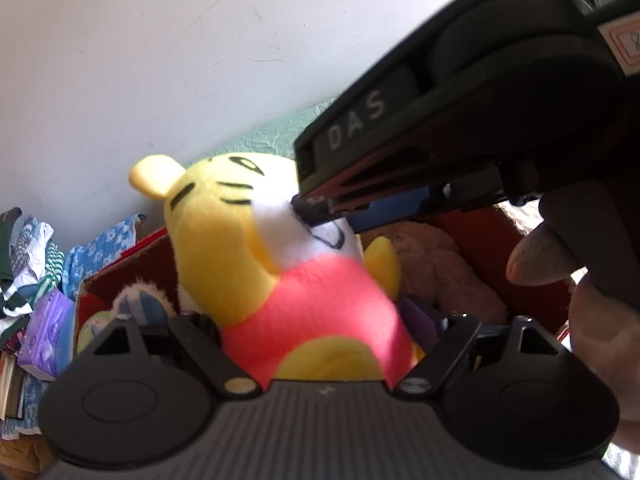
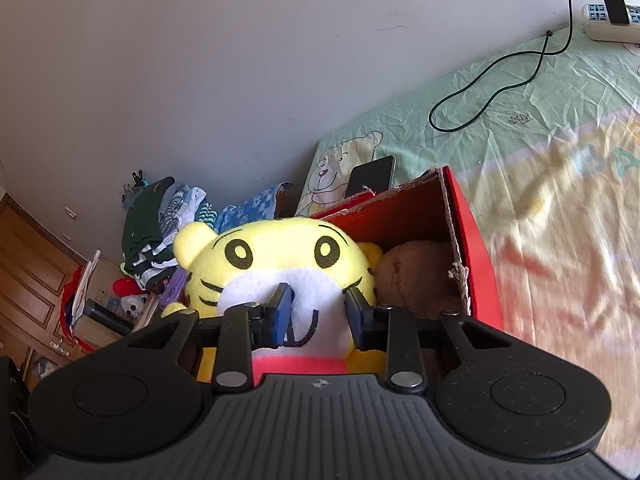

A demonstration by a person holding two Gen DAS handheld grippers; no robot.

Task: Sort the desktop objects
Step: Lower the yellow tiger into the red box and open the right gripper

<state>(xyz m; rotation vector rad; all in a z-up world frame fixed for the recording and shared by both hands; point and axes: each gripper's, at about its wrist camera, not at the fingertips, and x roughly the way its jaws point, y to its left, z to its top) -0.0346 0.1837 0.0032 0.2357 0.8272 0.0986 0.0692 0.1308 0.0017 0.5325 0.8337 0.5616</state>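
Left wrist view: yellow tiger plush toy (image 1: 280, 264) w/ red shirt stands upright in a red cardboard box (image 1: 104, 280), between the left gripper (image 1: 320, 336) jaws, which are spread wide, pads not pressing it. The right gripper (image 1: 316, 208) comes in from upper right, tips at the toy's white muzzle.

Right wrist view: right gripper (image 2: 316, 312) blue fingers (image 2: 282, 312) pinch the toy's (image 2: 280, 252) muzzle. Brown plush (image 2: 416, 272) lies beside it in the box (image 2: 476, 248), on a green bedsheet (image 2: 500, 100).
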